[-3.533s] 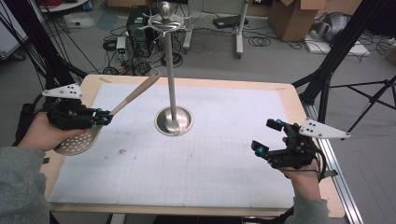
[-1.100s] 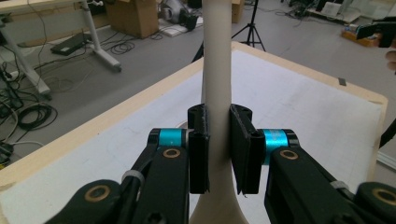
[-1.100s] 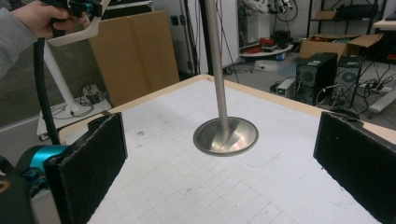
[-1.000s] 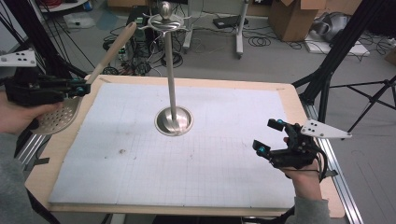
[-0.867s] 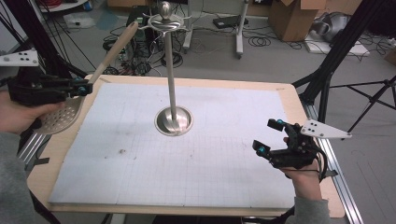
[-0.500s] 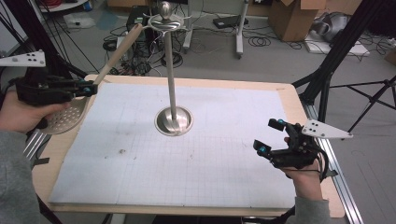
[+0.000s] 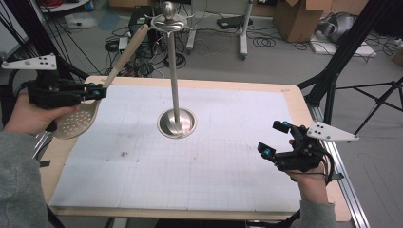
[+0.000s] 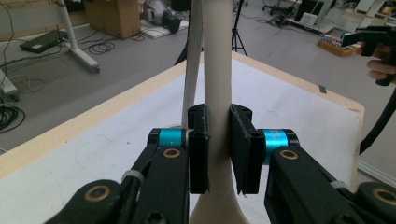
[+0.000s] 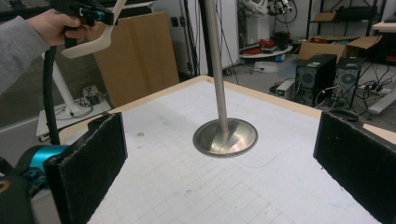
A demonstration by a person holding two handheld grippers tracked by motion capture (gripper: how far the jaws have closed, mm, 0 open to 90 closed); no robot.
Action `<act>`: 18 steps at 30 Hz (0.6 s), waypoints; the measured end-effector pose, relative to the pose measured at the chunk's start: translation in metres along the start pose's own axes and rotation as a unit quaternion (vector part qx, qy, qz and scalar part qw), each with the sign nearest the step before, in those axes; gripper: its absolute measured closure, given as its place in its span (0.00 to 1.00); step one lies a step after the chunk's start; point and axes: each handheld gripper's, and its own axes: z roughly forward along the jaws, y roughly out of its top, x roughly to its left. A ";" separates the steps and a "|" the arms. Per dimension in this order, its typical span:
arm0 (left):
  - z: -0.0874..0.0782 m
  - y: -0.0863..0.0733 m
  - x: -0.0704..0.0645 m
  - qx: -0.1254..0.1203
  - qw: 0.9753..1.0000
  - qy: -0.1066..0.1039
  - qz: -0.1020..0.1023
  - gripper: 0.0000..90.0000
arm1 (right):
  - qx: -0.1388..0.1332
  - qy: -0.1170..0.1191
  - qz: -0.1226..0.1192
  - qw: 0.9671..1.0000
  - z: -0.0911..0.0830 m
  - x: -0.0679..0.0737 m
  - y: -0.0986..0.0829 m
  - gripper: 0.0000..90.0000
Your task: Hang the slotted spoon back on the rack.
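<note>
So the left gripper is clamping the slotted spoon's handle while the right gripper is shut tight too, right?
Not quite. The left gripper does clamp the slotted spoon by its handle, but the right gripper is open: the right gripper view shows its jaws wide apart.

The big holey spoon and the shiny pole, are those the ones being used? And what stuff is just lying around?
In use:
slotted spoon, clamped in the left gripper
metal stand with hooks at its top
right gripper, open, waiting

Lying about:
cardboard boxes on the floor
cables on the floor
</note>
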 end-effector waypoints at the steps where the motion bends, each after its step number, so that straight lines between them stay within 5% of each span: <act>1: 0.002 0.000 0.000 0.002 1.000 0.001 0.001 0.87 | -0.002 0.000 -0.001 1.000 0.000 0.000 0.000 0.02; 18: 0.023 -0.003 -0.002 0.020 1.000 0.007 0.002 0.87 | -0.003 -0.002 -0.001 1.000 -0.002 -0.001 0.001 0.02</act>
